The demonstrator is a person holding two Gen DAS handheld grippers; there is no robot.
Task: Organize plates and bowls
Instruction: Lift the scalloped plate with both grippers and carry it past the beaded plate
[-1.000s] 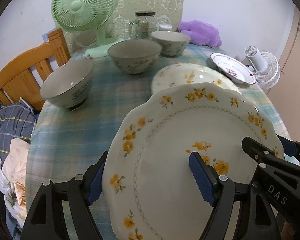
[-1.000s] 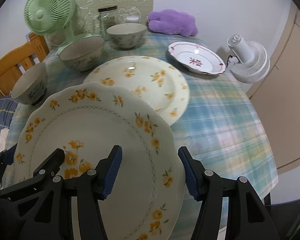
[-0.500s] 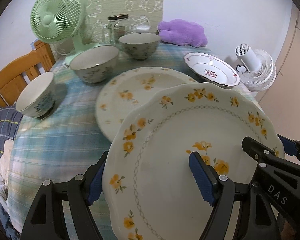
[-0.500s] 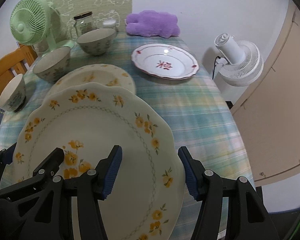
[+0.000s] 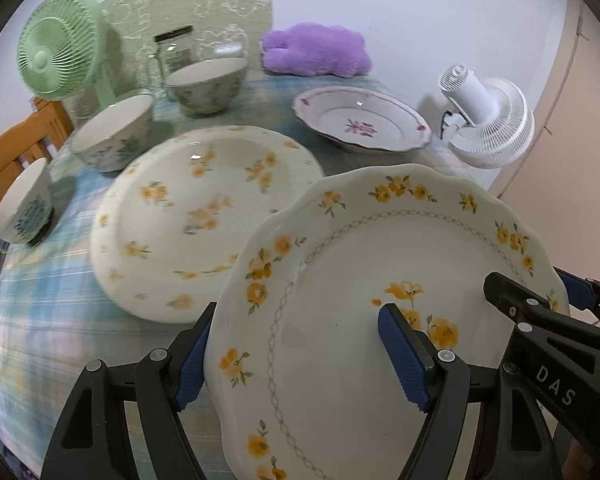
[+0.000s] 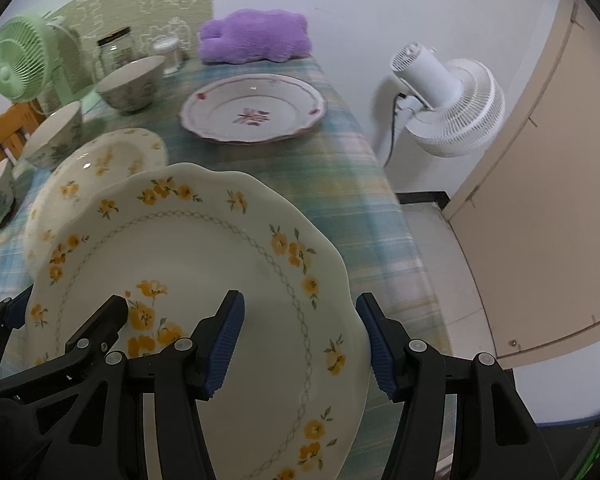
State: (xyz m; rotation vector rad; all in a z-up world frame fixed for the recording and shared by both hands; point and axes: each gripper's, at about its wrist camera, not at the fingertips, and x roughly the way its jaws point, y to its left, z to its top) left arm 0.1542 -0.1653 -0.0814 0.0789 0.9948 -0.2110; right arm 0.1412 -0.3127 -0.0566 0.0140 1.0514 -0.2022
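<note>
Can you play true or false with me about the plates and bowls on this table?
1. Both grippers hold one yellow-flower plate. True: the left gripper and the right gripper each straddle its rim.
2. Another yellow-flower plate lies on the table. True.
3. The red-flower plate is stacked on a bowl. False: it sits alone on the tablecloth.
4. Only one bowl is out. False: three stand near the green fan.

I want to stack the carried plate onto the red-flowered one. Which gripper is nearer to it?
Right. The right gripper holds the carried plate's edge on the side toward the red-flowered plate; the left gripper grips the opposite edge, farther away.
</note>
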